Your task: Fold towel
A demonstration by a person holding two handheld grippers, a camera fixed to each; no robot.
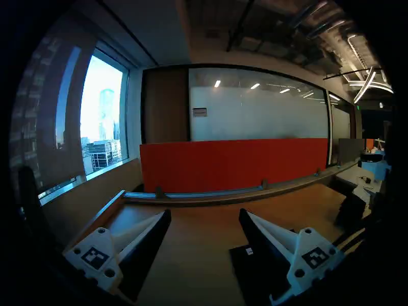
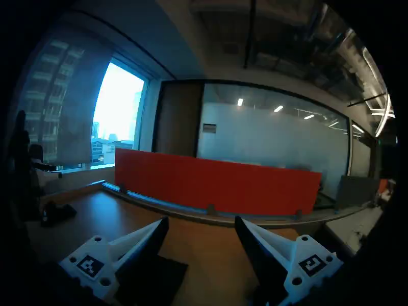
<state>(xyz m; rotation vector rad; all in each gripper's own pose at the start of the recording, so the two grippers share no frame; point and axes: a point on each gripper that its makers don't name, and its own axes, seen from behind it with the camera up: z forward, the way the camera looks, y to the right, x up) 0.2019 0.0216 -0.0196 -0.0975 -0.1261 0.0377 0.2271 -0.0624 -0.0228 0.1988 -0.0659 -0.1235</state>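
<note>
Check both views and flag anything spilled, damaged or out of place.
Nothing looks spilled, broken or askew. The red divider runs straight along the far edge of the wooden desk. The left gripper and right gripper hang open over it. A dark flat sheet lies under the right one, too dim to identify.

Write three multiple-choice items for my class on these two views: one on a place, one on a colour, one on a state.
1. Where is the window in the left gripper view? A left B right C overhead
2. What colour is the divider panel? A green B red C white
3. How does the left tool stand? A shut B open, empty C clamped on a cup
Key: 1 A, daylight at the left edge; 2 B, a red band behind the desk; 3 B, desk shows through the gap.
</note>
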